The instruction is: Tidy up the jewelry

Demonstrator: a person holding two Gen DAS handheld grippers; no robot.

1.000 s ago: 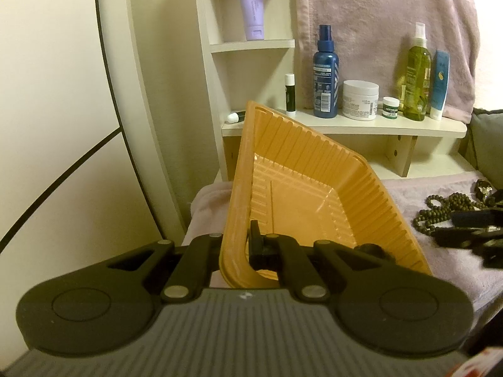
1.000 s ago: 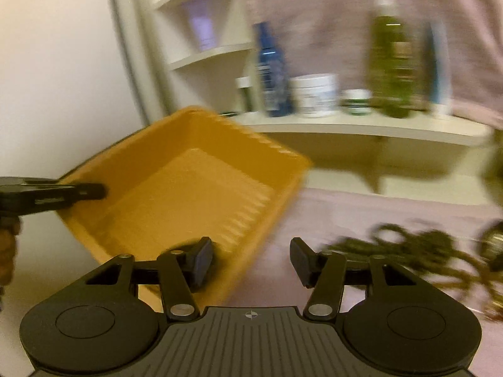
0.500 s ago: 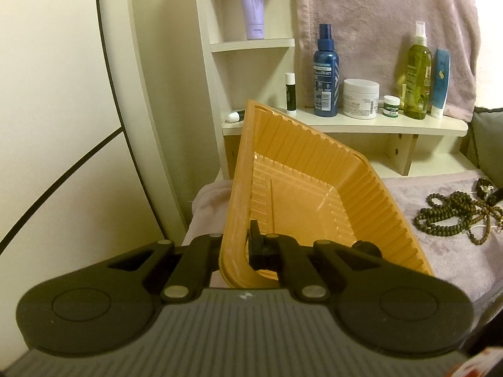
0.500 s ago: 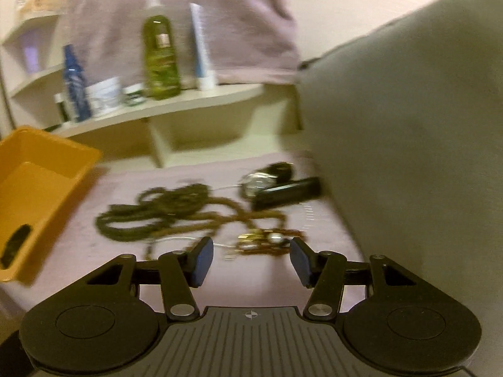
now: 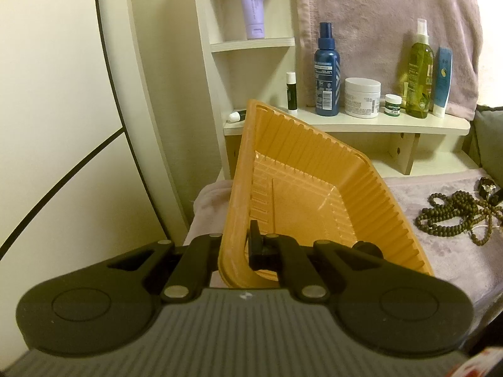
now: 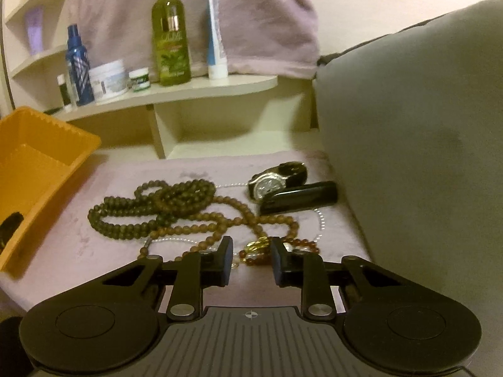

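Observation:
My left gripper [image 5: 235, 251] is shut on the near rim of an orange ribbed plastic tray [image 5: 301, 188] and holds it tilted; a small dark object [image 5: 366, 246] lies in its near corner. The tray also shows in the right wrist view [image 6: 37, 163]. My right gripper [image 6: 251, 259] is open and empty, low over a pile of jewelry on a pink cloth [image 6: 110, 245]: dark green beads [image 6: 157, 207], brown beads [image 6: 239, 220], an amber and gold piece [image 6: 261, 246], a thin pearl chain [image 6: 320, 220], a wristwatch [image 6: 273, 182] and a black case [image 6: 298, 201].
A cream shelf [image 5: 361, 122] at the back carries a blue spray bottle [image 5: 327, 72], a white jar [image 5: 362, 97], a green bottle [image 5: 419, 72] and tubes. A pink towel [image 5: 377, 15] hangs behind. A grey cushion [image 6: 424, 125] rises on the right.
My right gripper swung right from the tray to the jewelry pile and moved closer and lower over it. My left gripper and the tray have stayed put.

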